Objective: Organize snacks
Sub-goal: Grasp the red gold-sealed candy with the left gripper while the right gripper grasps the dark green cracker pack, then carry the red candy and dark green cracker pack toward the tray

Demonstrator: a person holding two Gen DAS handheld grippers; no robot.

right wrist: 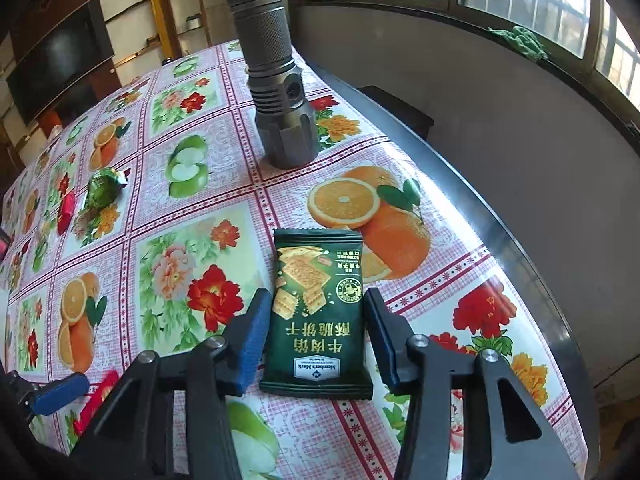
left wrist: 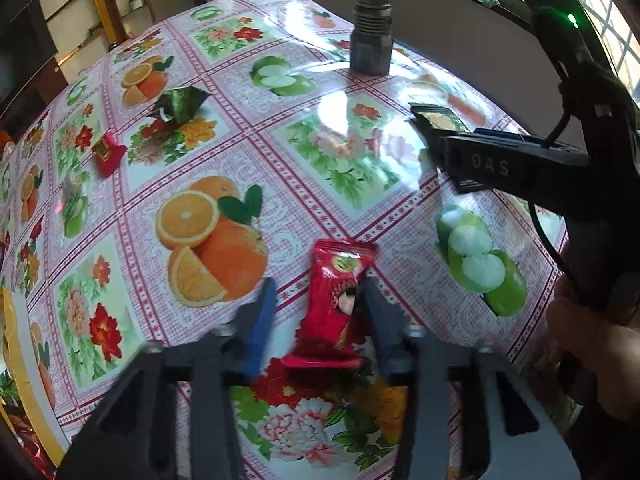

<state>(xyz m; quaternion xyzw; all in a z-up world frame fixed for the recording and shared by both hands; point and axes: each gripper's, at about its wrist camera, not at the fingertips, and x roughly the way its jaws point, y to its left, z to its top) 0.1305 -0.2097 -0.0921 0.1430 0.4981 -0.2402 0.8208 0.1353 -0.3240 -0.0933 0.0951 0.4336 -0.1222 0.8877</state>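
A red snack packet [left wrist: 336, 300] lies flat on the fruit-print tablecloth [left wrist: 224, 152]. My left gripper [left wrist: 318, 312] straddles it: the right finger touches its edge, while a strip of cloth shows between the blue left pad [left wrist: 260, 316] and the packet. In the right wrist view a dark green cracker packet [right wrist: 316, 320] lies flat and uncrumpled between the pads of my right gripper [right wrist: 312, 320], which stand right at its sides. The right gripper [left wrist: 436, 152] also shows over that green packet [left wrist: 438, 116] in the left wrist view.
A grey metal flashlight [right wrist: 276, 92] stands upright near the table's far edge. At the left lie a green foil snack [left wrist: 178, 104] and a small red packet [left wrist: 107, 152]. A yellow-rimmed tray [left wrist: 16, 360] sits at the left edge. A hand [left wrist: 580, 340] holds the right gripper.
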